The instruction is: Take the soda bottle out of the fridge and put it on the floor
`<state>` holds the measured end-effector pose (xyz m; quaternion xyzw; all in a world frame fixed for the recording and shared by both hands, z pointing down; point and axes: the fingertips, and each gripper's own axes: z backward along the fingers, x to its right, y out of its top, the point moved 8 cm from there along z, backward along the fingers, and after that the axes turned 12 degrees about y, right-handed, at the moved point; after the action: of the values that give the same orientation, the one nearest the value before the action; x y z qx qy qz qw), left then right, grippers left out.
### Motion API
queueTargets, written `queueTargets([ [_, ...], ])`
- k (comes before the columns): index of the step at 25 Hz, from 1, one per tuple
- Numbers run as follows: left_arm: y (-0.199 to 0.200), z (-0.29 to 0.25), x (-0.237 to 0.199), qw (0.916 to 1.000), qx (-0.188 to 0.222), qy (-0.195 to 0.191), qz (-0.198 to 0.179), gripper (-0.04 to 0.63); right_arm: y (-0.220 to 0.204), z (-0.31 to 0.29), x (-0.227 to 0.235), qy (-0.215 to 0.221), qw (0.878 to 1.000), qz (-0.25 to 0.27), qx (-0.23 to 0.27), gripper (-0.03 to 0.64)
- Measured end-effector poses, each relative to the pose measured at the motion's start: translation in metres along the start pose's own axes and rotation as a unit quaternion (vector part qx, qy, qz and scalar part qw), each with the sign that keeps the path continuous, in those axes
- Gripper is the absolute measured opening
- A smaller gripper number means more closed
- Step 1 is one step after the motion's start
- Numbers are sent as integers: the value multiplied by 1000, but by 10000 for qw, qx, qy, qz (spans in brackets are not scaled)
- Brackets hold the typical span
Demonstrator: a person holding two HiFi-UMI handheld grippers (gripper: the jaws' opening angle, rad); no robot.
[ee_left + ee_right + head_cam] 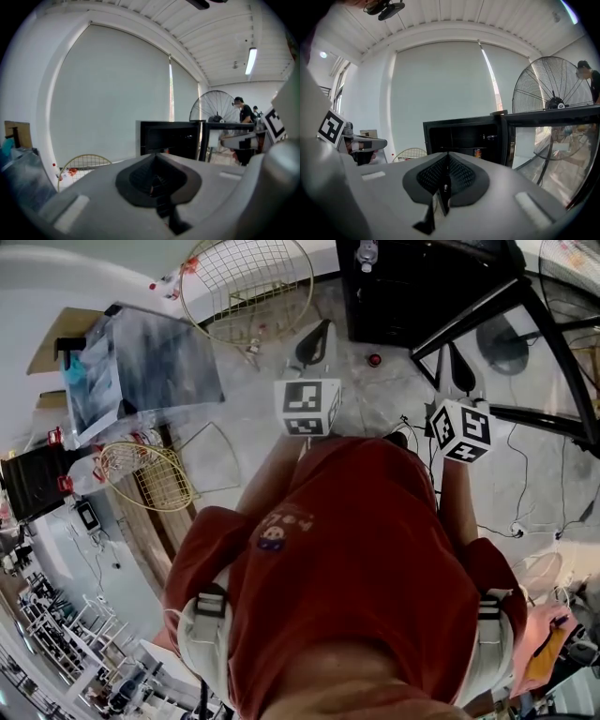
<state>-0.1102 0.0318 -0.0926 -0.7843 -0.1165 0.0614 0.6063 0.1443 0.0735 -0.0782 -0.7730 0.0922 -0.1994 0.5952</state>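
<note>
L gripper and R gripper, approach stage of the fridge task. Both tools are held out side by side ahead of the person's chest. They aim at the fridge and are well apart from it. L gripper view: pads pressed together, nothing btw. them. R gripper view: pads likewise pressed together along one seam, nothing pinched. Neither tool carries anything; jaws are prob. closed b/c no grasp is due until the shelf is within reach. Door of the fridge is swung wide to the R, so the interior is exposed and no opening step is needed. Soda bottle: prob. the small red-labelled item upright on the shelf inside, R of centre in the R gripper view; too small to confirm its shape. It is untouched, i.e. the task has barely begun. Floor btw. person and fridge is the likely set-down spot, being nearest once the item is out. Next move, as judged: close in, spread one pair of jaws, and reach over the shelf edge w/o clipping the door frame.
</note>
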Motion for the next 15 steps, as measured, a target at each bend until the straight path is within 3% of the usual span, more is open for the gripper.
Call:
queueTargets([
  [15,-5,-3,7,9999,-22,-98,83,-2,-2,5,9,-77,10000,-15,-3,2],
])
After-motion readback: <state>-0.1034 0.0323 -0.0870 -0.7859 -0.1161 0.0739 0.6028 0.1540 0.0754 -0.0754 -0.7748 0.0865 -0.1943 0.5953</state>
